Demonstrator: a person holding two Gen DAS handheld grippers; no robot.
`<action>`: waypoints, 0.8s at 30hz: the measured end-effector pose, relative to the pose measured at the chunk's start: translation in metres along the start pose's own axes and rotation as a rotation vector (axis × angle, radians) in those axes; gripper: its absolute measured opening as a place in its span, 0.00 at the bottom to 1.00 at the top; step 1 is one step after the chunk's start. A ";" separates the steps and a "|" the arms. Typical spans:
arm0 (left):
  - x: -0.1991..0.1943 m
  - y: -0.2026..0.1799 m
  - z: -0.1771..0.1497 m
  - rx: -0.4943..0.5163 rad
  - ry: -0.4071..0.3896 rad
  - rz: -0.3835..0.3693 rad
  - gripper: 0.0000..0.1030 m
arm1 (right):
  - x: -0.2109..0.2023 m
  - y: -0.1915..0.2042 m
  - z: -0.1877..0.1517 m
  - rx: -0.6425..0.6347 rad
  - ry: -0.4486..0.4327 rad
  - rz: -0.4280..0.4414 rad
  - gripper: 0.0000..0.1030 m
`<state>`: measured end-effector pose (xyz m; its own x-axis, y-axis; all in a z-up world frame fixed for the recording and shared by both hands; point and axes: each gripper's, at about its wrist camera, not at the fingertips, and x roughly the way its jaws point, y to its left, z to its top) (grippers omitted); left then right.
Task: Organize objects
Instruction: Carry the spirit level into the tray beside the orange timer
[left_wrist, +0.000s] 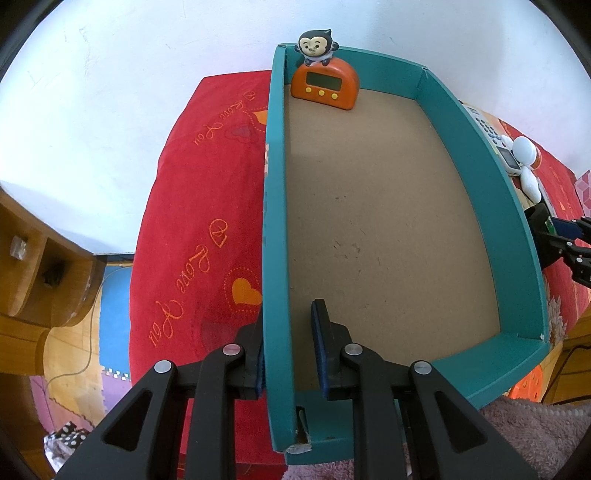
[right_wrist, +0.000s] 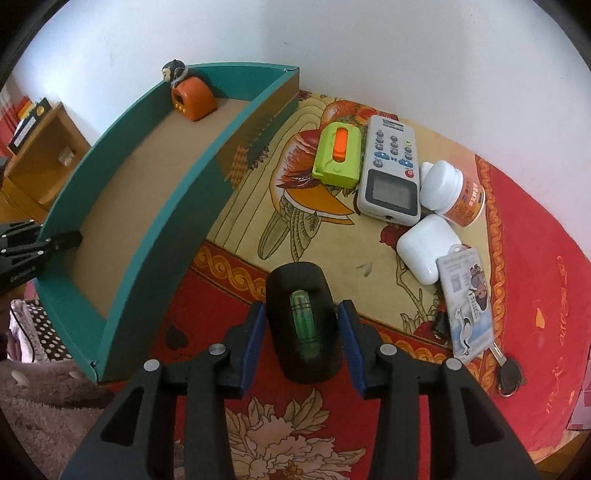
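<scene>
Black oval case with a green insert (right_wrist: 303, 325) sits between your spread right hand-held gripper (right_wrist: 303, 341) fingers, ungrasped; squeeze, then lift toward the teal cardboard tray (right_wrist: 177, 199), its wall straddled by your left hand-held gripper (left_wrist: 290, 350).

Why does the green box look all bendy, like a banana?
The fisheye lenses do it: in the right wrist view the teal box walls bow into an arc; in the left wrist view its right wall curves outward, and dark lens rim fills the corners of both views.

The left gripper (left_wrist: 288, 350) is straddling a wall (fingers apart); the right gripper (right_wrist: 301, 347) is gaping wide, gripping nothing.
</scene>
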<state>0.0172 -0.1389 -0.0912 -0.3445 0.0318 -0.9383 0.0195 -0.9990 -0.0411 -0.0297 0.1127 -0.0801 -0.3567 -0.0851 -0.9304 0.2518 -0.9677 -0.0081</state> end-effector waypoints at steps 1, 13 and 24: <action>0.000 0.000 0.000 0.001 0.001 0.000 0.19 | 0.002 0.000 -0.001 -0.006 0.006 0.002 0.40; -0.001 0.000 0.000 0.002 0.001 -0.003 0.19 | 0.005 0.001 -0.003 -0.003 0.016 0.000 0.39; -0.001 0.001 -0.001 0.000 0.001 -0.004 0.19 | -0.041 0.020 0.041 -0.078 -0.114 0.019 0.39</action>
<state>0.0183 -0.1397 -0.0903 -0.3441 0.0363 -0.9382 0.0175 -0.9988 -0.0451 -0.0474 0.0875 -0.0273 -0.4502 -0.1339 -0.8828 0.3269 -0.9448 -0.0235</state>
